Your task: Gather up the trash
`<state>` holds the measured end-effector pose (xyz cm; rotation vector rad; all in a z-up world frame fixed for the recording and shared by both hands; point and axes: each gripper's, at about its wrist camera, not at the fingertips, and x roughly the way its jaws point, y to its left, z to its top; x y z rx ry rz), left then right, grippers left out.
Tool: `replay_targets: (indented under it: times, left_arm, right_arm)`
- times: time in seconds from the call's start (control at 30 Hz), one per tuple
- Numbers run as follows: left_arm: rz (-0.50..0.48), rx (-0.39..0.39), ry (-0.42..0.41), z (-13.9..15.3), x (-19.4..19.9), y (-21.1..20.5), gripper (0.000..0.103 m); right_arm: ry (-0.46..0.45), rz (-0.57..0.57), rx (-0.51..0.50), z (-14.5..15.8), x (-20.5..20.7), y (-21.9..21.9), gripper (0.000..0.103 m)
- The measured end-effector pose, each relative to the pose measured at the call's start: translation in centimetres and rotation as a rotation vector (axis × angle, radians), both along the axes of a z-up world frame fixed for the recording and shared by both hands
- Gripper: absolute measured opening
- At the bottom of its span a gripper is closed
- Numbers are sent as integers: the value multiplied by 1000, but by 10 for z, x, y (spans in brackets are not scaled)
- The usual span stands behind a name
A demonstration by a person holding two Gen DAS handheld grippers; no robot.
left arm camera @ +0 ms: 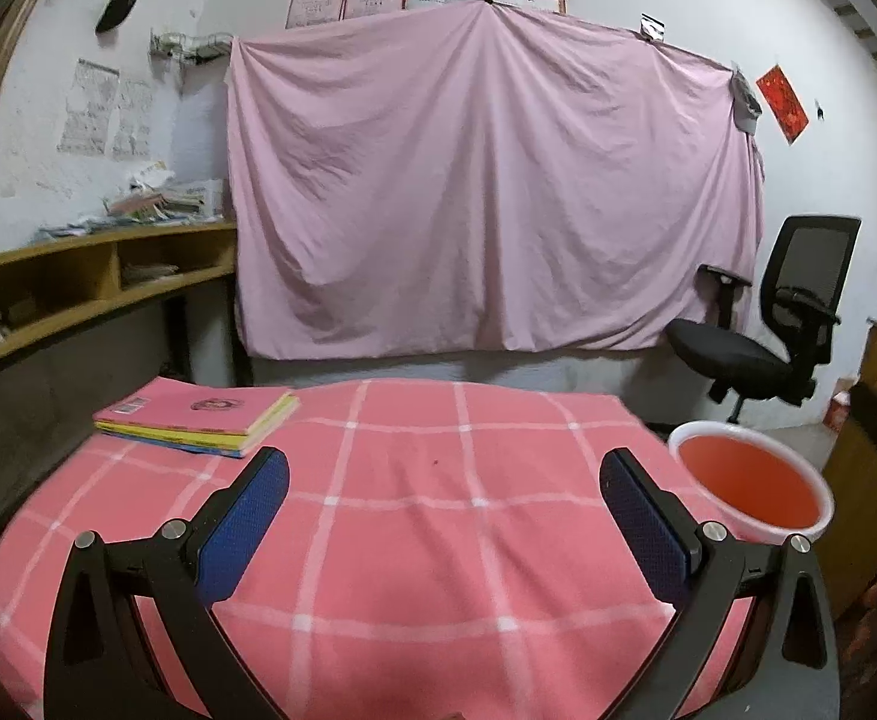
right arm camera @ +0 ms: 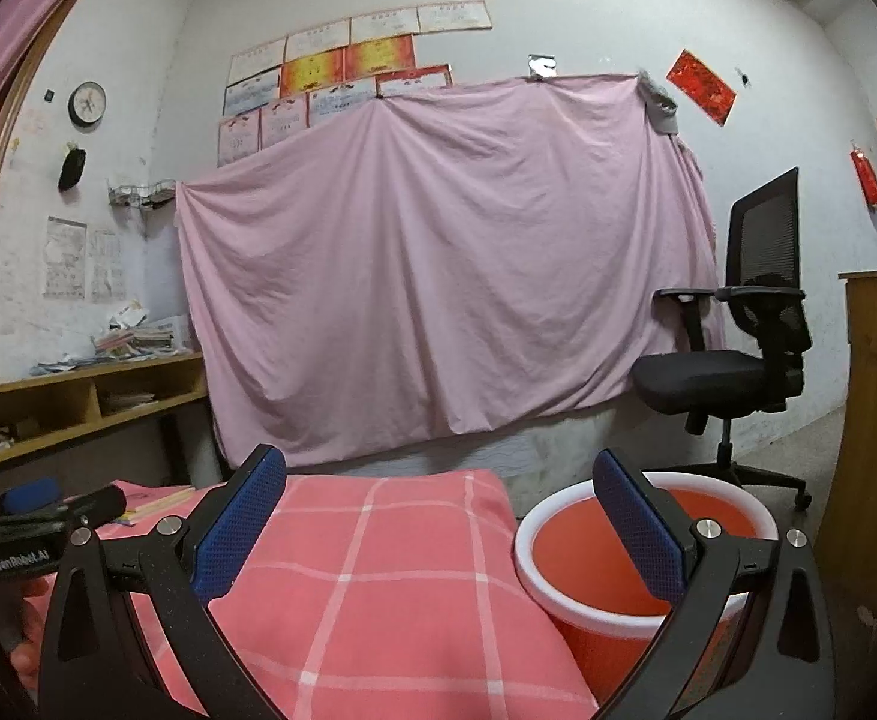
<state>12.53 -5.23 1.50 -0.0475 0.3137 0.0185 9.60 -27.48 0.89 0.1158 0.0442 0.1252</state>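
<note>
Both sets of tongs are spread wide apart with nothing between them: left tongs (left arm camera: 444, 477) hang over the pink checked cloth (left arm camera: 414, 516) covering the bench, right tongs (right arm camera: 438, 477) sit at the bench's right edge, with the right-hand blue pad (right arm camera: 639, 531) overlapping the mouth of the bin in the right wrist view

Honestly I can't spot any actual trash on the bench. The cloth looks bare apart from one tiny dark speck (left arm camera: 435, 462) near the middle, too small to tell what it is. So my read is the step in hand is either wrapping up or hunting for whatever's left. If it's hunting, I'd sweep the left tongs slowly over the cloth and check the folds, and keep both sets apart until something's really between the pads

The bin (right arm camera: 642, 546) is the main thing here: a red bucket with a thick white rim, standing just off the bench's right side, lower than the top. From what shows of its inside it's only red wall, no trash visible, though the bottom is hidden

Further back on the left corner is a stack of books (left arm camera: 198, 420), pink cover on top. I'd leave that alone, doesn't look like rubbish
</note>
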Motion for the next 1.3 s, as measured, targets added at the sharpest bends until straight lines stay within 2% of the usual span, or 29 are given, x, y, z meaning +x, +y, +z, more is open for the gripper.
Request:
replay_targets:
  times: [0.2, 0.67, 1.3]
  left_arm:
    - [-5, -9, -4, -17, -18, 6, 102]
    - [-3, -35, -8, -21, -52, 23, 102]
    - [-17, -41, -28, -29, -100, 46, 102]
  right_arm:
    - [-7, -16, -15, -6, -25, 8, 103]
    - [41, -46, -16, -20, -46, 16, 103]
    - [69, 12, -59, -27, -78, 50, 103]
